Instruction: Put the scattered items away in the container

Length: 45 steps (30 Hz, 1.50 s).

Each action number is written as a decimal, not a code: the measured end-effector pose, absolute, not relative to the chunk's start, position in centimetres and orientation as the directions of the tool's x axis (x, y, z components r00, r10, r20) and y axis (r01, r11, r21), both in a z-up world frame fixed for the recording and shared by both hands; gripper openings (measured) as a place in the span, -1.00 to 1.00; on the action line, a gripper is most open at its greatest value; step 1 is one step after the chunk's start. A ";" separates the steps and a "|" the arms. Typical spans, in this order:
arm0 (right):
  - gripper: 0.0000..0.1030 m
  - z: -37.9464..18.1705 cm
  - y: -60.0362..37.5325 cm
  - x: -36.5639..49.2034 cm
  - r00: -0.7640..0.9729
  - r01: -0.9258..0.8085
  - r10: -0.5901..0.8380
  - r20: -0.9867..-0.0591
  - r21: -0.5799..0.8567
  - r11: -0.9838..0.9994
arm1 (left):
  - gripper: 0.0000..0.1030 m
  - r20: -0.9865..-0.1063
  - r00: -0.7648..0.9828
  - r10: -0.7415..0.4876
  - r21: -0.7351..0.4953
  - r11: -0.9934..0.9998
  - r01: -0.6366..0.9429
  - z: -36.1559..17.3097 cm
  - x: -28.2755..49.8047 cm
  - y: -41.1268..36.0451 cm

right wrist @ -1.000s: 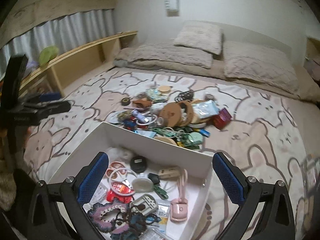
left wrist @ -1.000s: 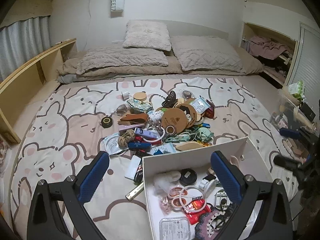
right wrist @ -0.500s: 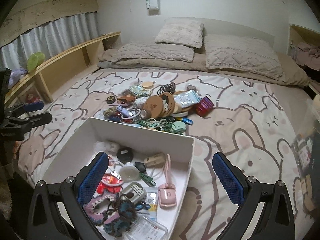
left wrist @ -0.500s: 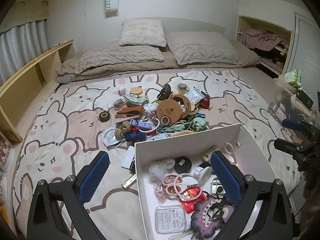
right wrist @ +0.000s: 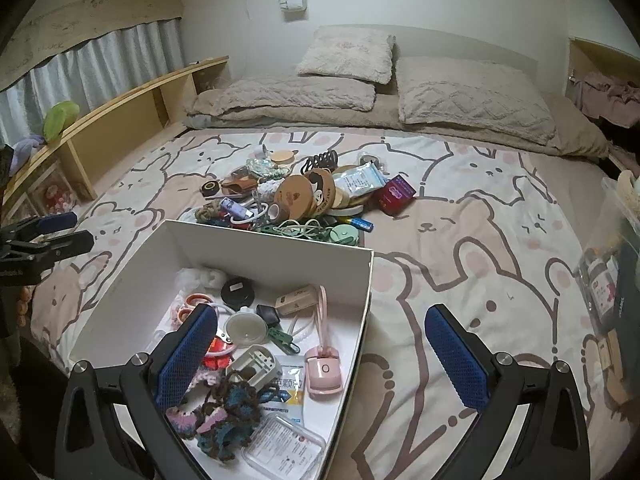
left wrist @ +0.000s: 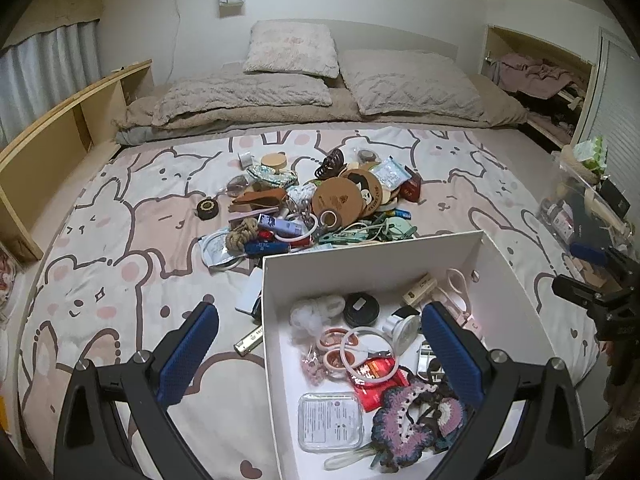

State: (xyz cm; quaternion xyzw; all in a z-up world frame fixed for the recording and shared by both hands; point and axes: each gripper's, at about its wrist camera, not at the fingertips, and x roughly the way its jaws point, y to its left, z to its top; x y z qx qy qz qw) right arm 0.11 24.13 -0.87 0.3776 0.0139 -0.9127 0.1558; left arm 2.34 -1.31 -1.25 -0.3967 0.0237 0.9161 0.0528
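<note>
Right now both grippers hang above the near edge of the bed with nothing between their blue pads. The left gripper has its fingers spread wide, one over the bunny-print bedspread and the other over the white box. The right gripper is spread just as wide, its left finger above the box's contents and its right finger above bare bedspread.

The white box sits on the bedspread at the near side of the bed, open at the top. Inside it lie a crocheted piece in purple, pink and dark blue, a clear plastic case with a printed label, a white ring, a black round tin, a white fluffy tuft and a pink handheld device, among other small things packed closely together.

Just beyond the box's far wall, the pile of scattered items lies in the middle of the bedspread. In it I can pick out brown cork coasters, a black hair claw, a red packet, a silvery pouch and a knotted rope. A small black tape measure rests a little apart on the pile's left side. A slim gold tube lies on the bedspread just beside the box's left wall.

Pillows are stacked at the head of the bed, well apart from everything.
</note>
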 end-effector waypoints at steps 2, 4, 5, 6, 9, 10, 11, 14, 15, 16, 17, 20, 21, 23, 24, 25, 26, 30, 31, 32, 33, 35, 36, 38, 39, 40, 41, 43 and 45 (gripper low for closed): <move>1.00 -0.8 24.1 0.2 -0.668 0.297 -0.273 -0.693 0.088 -0.951 | 0.98 -0.734 -0.674 0.078 0.002 -0.993 -0.117 -1.5 2.3 -1.2; 1.00 -0.7 24.0 0.1 -0.669 0.298 -0.270 -0.692 0.083 -0.951 | 0.98 -0.734 -0.675 0.075 0.011 -0.992 -0.123 -1.6 2.3 -1.1; 1.00 -0.7 24.0 0.1 -0.671 0.297 -0.269 -0.691 0.082 -0.951 | 0.98 -0.732 -0.677 0.073 0.017 -0.992 -0.125 -1.6 2.3 -1.0; 1.00 -0.7 24.0 0.1 -0.670 0.298 -0.270 -0.691 0.083 -0.951 | 0.98 -0.732 -0.678 0.070 0.020 -0.992 -0.124 -1.6 2.3 -0.9; 1.00 -0.7 24.0 0.0 -0.668 0.300 -0.273 -0.692 0.085 -0.950 | 0.98 -0.733 -0.678 0.065 0.023 -0.992 -0.120 -1.8 2.2 -0.9; 1.00 -0.7 24.0 0.0 -0.668 0.301 -0.273 -0.692 0.085 -0.950 | 0.98 -0.733 -0.677 0.065 0.022 -0.993 -0.119 -1.8 2.2 -0.9; 1.00 -0.7 24.0 0.0 -0.667 0.303 -0.275 -0.693 0.085 -0.949 | 0.98 -0.733 -0.677 0.064 0.021 -0.993 -0.117 -1.8 2.2 -0.9; 1.00 -0.7 23.8 -0.1 -0.665 0.308 -0.279 -0.693 0.086 -0.948 | 0.99 -0.735 -0.675 0.068 0.015 -0.993 -0.117 -1.9 2.1 -1.0; 1.00 -0.6 23.8 -0.1 -0.665 0.309 -0.279 -0.693 0.086 -0.947 | 0.99 -0.735 -0.675 0.070 0.013 -0.993 -0.117 -1.9 2.1 -1.0; 1.00 -0.6 23.8 -0.1 -0.664 0.309 -0.279 -0.693 0.086 -0.947 | 0.99 -0.736 -0.673 0.074 0.008 -0.993 -0.117 -2.0 2.0 -1.0; 1.00 -0.6 23.8 -0.1 -0.664 0.309 -0.280 -0.693 0.087 -0.947 | 0.99 -0.738 -0.670 0.078 0.000 -0.993 -0.116 -2.0 2.0 -1.0; 1.00 -0.6 23.7 0.0 -0.664 0.309 -0.282 -0.692 0.090 -0.947 | 0.99 -0.747 -0.658 0.098 -0.029 -0.993 -0.114 -2.2 2.0 -1.1; 1.00 -0.6 23.7 0.0 -0.664 0.309 -0.282 -0.693 0.089 -0.947 | 0.99 -0.749 -0.654 0.103 -0.035 -0.993 -0.117 -2.2 1.9 -1.1; 1.00 -0.6 23.7 -0.1 -0.664 0.309 -0.283 -0.692 0.091 -0.947 | 0.99 -0.747 -0.656 0.107 -0.033 -0.992 -0.125 -2.1 2.0 -0.9; 1.00 -0.6 23.7 -0.1 -0.664 0.309 -0.284 -0.692 0.093 -0.947 | 0.99 -0.748 -0.657 0.095 -0.015 -0.992 -0.126 -2.1 2.1 -0.8; 1.00 -0.7 23.7 -0.1 -0.663 0.309 -0.284 -0.692 0.092 -0.947 | 0.99 -0.750 -0.657 0.083 0.001 -0.992 -0.126 -2.1 2.1 -0.6; 1.00 -0.7 23.7 0.0 -0.663 0.309 -0.284 -0.693 0.092 -0.947 | 0.99 -0.751 -0.656 0.070 0.016 -0.992 -0.125 -2.2 2.1 -0.5; 1.00 -0.6 23.6 -0.1 -0.662 0.313 -0.286 -0.693 0.092 -0.945 | 0.99 -0.758 -0.650 0.050 0.033 -0.993 -0.114 -2.4 2.0 -0.6; 1.00 -0.6 23.5 -0.1 -0.662 0.313 -0.286 -0.693 0.091 -0.945 | 0.99 -0.760 -0.649 0.046 0.034 -0.993 -0.110 -2.5 2.0 -0.6; 1.00 -0.6 23.5 -0.1 -0.662 0.313 -0.286 -0.693 0.091 -0.945 | 0.99 -0.760 -0.648 0.044 0.034 -0.994 -0.108 -2.5 2.0 -0.7; 1.00 -0.6 23.5 -0.1 -0.662 0.313 -0.287 -0.693 0.092 -0.945 | 0.99 -0.761 -0.647 0.046 0.031 -0.994 -0.107 -2.5 2.0 -0.7; 1.00 -0.6 23.4 -0.1 -0.662 0.313 -0.287 -0.693 0.092 -0.945 | 0.99 -0.761 -0.647 0.050 0.027 -0.994 -0.109 -2.5 2.0 -0.8; 1.00 -0.6 23.4 -0.1 -0.662 0.313 -0.286 -0.693 0.091 -0.945 | 0.99 -0.761 -0.647 0.051 0.028 -0.993 -0.111 -2.5 2.0 -0.8; 1.00 -0.6 23.4 -0.1 -0.661 0.315 -0.288 -0.693 0.092 -0.945 | 0.99 -0.760 -0.648 0.049 0.032 -0.993 -0.112 -2.5 2.1 -0.7; 1.00 -0.6 23.4 -0.1 -0.661 0.315 -0.288 -0.693 0.092 -0.945 | 0.99 -0.760 -0.648 0.048 0.033 -0.993 -0.112 -2.5 2.1 -0.7; 1.00 -0.6 23.3 -0.1 -0.661 0.315 -0.288 -0.693 0.092 -0.945 | 0.99 -0.760 -0.648 0.047 0.035 -0.993 -0.113 -2.5 2.0 -0.7; 1.00 -0.6 23.3 -0.1 -0.661 0.316 -0.288 -0.693 0.092 -0.944 | 0.99 -0.760 -0.648 0.047 0.034 -0.993 -0.113 -2.5 2.0 -0.7; 1.00 -0.6 23.3 -0.1 -0.660 0.317 -0.288 -0.694 0.091 -0.944 | 0.99 -0.760 -0.649 0.046 0.035 -0.993 -0.112 -2.5 2.0 -0.6; 1.00 -0.6 23.2 -0.1 -0.658 0.317 -0.289 -0.695 0.091 -0.944 | 0.99 -0.759 -0.650 0.045 0.036 -0.993 -0.112 -2.5 2.1 -0.7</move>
